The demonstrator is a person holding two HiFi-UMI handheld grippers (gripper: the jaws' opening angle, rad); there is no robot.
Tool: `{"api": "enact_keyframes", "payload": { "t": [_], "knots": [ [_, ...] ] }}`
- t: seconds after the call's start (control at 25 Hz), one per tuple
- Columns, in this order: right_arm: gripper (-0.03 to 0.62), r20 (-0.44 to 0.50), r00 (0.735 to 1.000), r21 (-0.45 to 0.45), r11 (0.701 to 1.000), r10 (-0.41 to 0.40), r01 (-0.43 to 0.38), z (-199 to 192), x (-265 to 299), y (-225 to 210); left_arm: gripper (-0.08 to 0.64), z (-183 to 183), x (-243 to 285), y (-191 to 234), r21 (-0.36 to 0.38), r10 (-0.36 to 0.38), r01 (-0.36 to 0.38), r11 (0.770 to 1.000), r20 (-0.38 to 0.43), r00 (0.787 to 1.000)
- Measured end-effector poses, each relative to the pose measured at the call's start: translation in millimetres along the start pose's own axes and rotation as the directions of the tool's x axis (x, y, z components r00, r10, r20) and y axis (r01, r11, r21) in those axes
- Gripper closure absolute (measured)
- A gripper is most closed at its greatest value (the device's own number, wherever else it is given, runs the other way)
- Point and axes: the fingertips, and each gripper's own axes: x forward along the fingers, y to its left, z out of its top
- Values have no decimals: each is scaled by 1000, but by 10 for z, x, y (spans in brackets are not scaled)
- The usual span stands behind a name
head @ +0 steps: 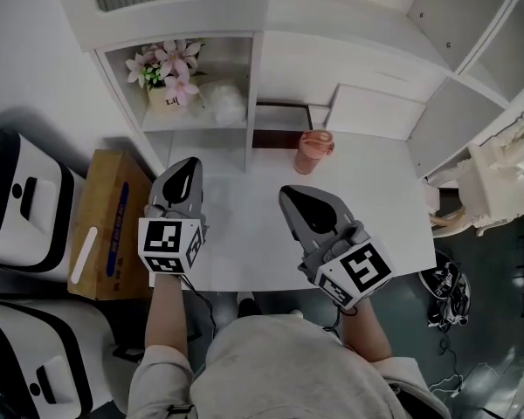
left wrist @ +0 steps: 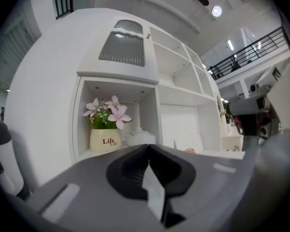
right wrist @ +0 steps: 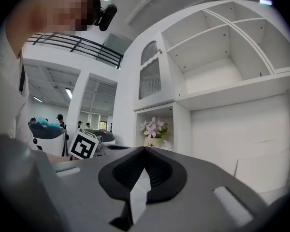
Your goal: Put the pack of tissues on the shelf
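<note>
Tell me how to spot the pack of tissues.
Find the white shelf unit behind the table; the open cubby at its left holds two things. The pack of tissues lies at the right, beside the flowerpot. It is the plain white, crinkly lump, not the pot with pink flowers.

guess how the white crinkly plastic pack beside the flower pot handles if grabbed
The white crinkly plastic pack looks puffy and rumpled, so it is probably light and squashy. Its wrinkled film wrap may slip; rolling seems unlikely.
</note>
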Motion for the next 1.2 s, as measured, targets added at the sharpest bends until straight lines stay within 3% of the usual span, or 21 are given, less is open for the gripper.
{"api": "enact_keyframes", "payload": {
  "t": [0.28,0.64,0.88,1.2],
  "knots": [
    [591,19,996,-8,996,86,-86,80,-68,278,560,173,-544,-292,-37,-14,15,999,18,1000],
    [591,34,978,-17,978,207,-207,140,-211,619,560,481,-1195,-606,-32,30,-28,999,63,998],
    [591,41,961,-25,962,272,-271,168,-344,783,560,619,-1493,-862,-6,51,-51,999,77,996],
    [591,30,943,-39,943,330,-329,150,-540,891,560,659,-1723,-1162,-25,74,-72,997,100,992]
  ]
}}
